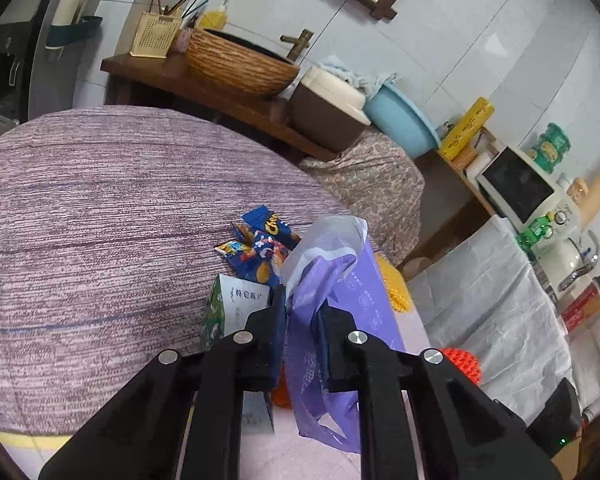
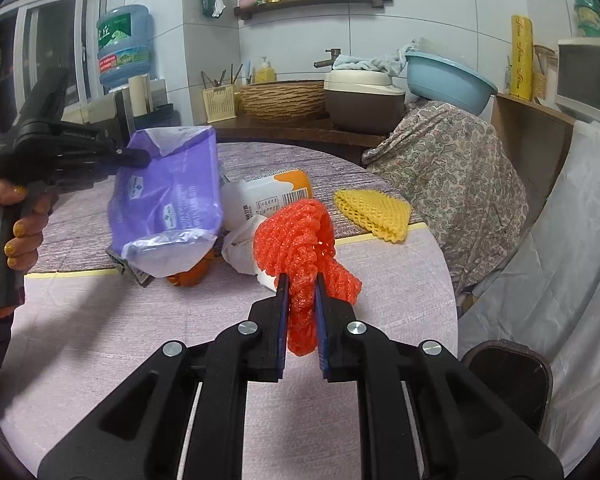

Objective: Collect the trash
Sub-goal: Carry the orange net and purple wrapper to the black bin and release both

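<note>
Left wrist view, lower centre: the left gripper (image 1: 302,304) is pinched nearly closed on the rim of a purple plastic bag (image 1: 332,280) bearing pale print too small to read. Just above and left of it on the table (image 1: 100,208) lie a blue snack wrapper (image 1: 266,242), on which the letters "Che" are legible, and a green-and-white carton (image 1: 232,308) with unreadable characters.

Right wrist view, lower centre: the right gripper (image 2: 300,280) is clamped tight on a red foam net sleeve (image 2: 296,236). At centre, behind the sleeve, lies a white and orange bottle (image 2: 268,196) with a barcode label; right of centre, a yellow foam net (image 2: 372,212) rests near the table edge. Upper left: a water jug (image 2: 124,44) with a green label.
</note>
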